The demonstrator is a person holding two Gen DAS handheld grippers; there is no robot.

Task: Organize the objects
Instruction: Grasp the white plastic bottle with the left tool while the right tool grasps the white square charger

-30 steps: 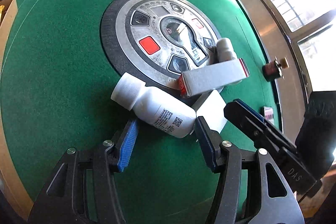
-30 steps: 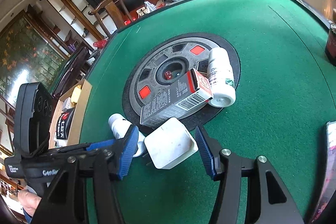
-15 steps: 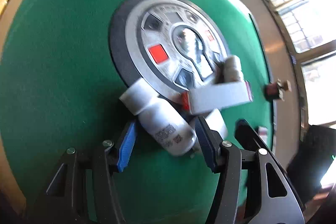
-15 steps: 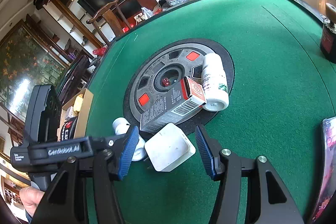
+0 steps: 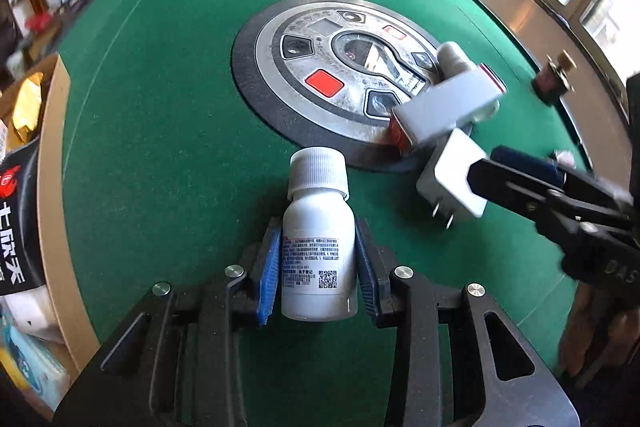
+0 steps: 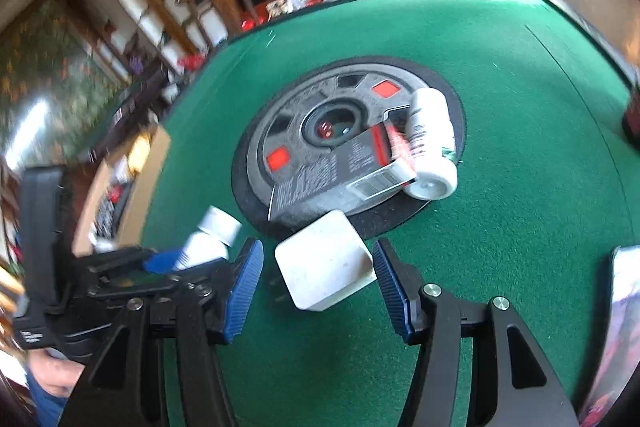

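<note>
left claw (image 5: 318,259) pads hide the white bottle's (image 5: 318,247) sides.

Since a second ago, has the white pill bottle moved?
Yes. The white pill bottle, gripped by the left hand-held gripper, has swung off the round centre panel rim, cap now pointing toward it.

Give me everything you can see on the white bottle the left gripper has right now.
The white bottle looks like smooth plastic, with a ribbed white screw cap still on and a printed label with small text and a QR code. The left gripper is shut on its body, a blue pad pressed to each side, and the cap points away from the gripper toward the round centre panel. Nothing else touches it. Whether it is lifted off the green felt cannot be told.
</note>
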